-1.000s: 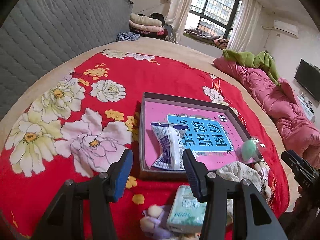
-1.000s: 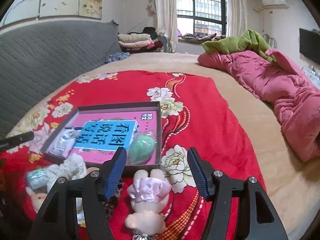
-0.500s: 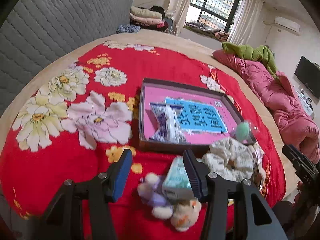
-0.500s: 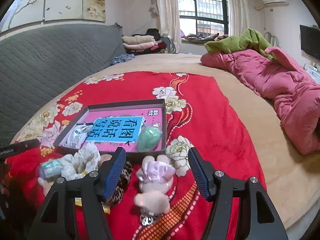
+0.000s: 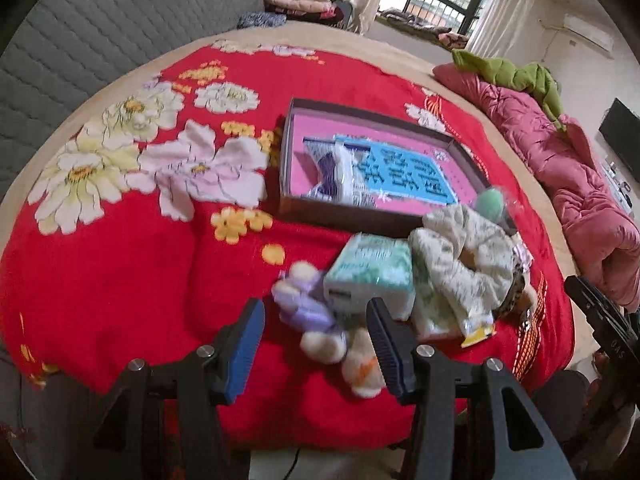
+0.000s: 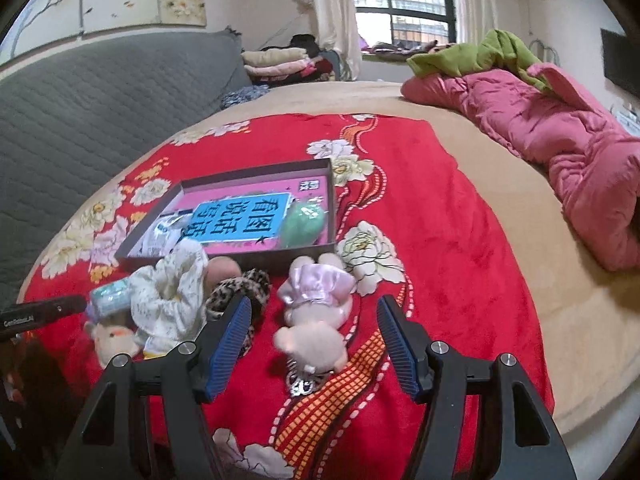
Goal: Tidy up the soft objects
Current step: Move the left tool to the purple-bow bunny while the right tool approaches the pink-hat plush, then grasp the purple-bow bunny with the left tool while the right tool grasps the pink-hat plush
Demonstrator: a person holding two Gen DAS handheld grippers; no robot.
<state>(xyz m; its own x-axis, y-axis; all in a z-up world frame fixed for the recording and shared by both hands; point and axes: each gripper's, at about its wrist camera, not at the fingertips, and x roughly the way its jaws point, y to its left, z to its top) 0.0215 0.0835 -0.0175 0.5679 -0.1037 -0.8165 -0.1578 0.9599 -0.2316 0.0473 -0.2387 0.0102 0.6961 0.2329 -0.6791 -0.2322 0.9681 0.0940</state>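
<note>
Looking along the left gripper (image 5: pixel 316 332), its jaws were seen spread wide and holding nothing, poised just above a small purple plush toy (image 5: pixel 308 308) that was blurred and hard to read. Just beyond it a mint-green tissue pack (image 5: pixel 370 268) lay touching a cream floral scrunchie (image 5: pixel 460 256), all of them on the red flowered blanket (image 5: pixel 120 264) outside the shallow box (image 5: pixel 360 216). Inside the box, a crinkled snack packet (image 5: pixel 340 174) and a green egg-shaped sponge (image 5: pixel 491 202) were found resting on a pink and blue book (image 5: pixel 404 172), so the sorting was judged barely begun, with two items placed and most of the pile left. The far corner of the box was hidden behind the scrunchie. In the right wrist view, the right gripper (image 6: pixel 314 334) was likewise seen with its jaws wide apart and empty, framing a pink plush doll (image 6: pixel 314 308) in a satin dress that lay on the blanket just in front of the box. A leopard-print scrunchie (image 6: pixel 236 292) was seen to its left, partly covered by the near finger, and a round pinkish object behind it could not be identified. A metallic charm below the doll's head was too small to be made out.
</note>
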